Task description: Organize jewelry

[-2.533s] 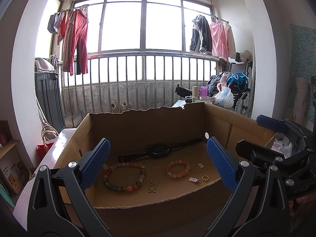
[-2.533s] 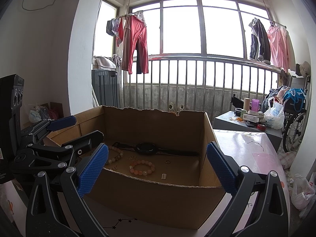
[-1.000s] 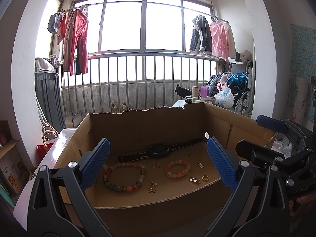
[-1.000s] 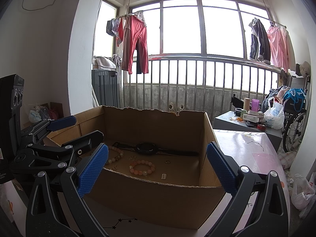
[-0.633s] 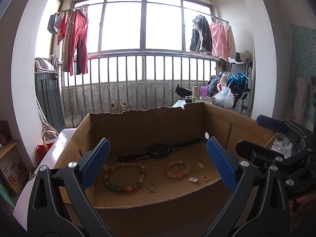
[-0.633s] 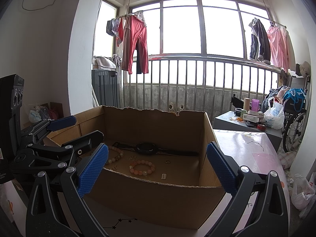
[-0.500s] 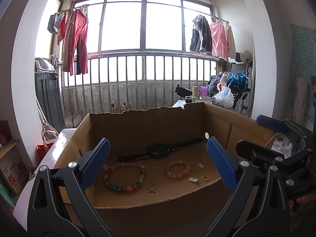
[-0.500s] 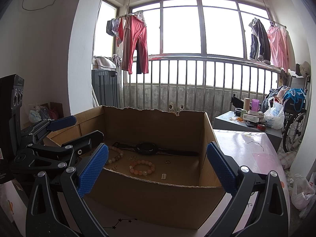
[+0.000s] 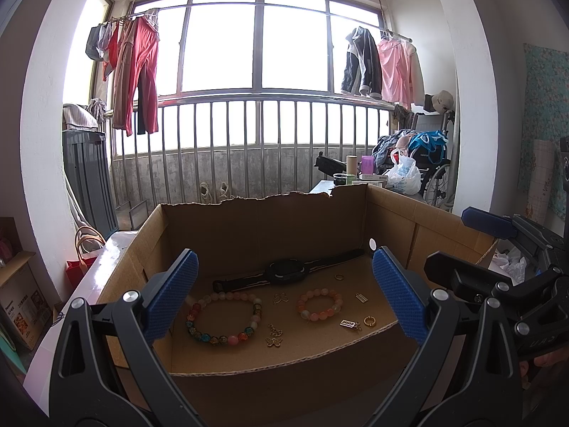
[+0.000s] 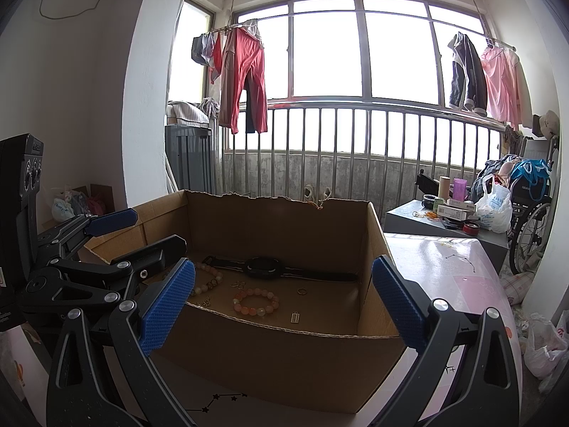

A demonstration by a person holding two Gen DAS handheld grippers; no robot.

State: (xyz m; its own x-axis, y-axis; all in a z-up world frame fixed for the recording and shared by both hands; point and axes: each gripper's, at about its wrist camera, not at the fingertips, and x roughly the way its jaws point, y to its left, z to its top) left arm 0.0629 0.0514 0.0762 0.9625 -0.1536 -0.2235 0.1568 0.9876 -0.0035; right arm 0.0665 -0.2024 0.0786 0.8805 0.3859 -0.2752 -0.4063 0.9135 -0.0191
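An open cardboard box (image 9: 249,235) (image 10: 284,348) holds jewelry on its floor: a black watch (image 9: 286,271) (image 10: 263,267) at the back, a multicoloured bead bracelet (image 9: 224,316), a pink-orange bead bracelet (image 9: 320,304) (image 10: 255,300), butterfly charms (image 9: 274,341), a gold ring (image 9: 370,321) and small charms (image 9: 350,324). My left gripper (image 9: 284,297) is open and empty, in front of the box's near wall. My right gripper (image 10: 282,300) is open and empty, in front of the box from the right side. Each gripper shows in the other's view, the right (image 9: 498,249) and the left (image 10: 106,242).
The box stands on a glossy white-pink table (image 10: 448,267). A grey side table (image 10: 444,224) with bottles and boxes stands at the back right, beside a wheelchair (image 10: 530,220). A railing and hanging clothes (image 9: 137,71) are behind.
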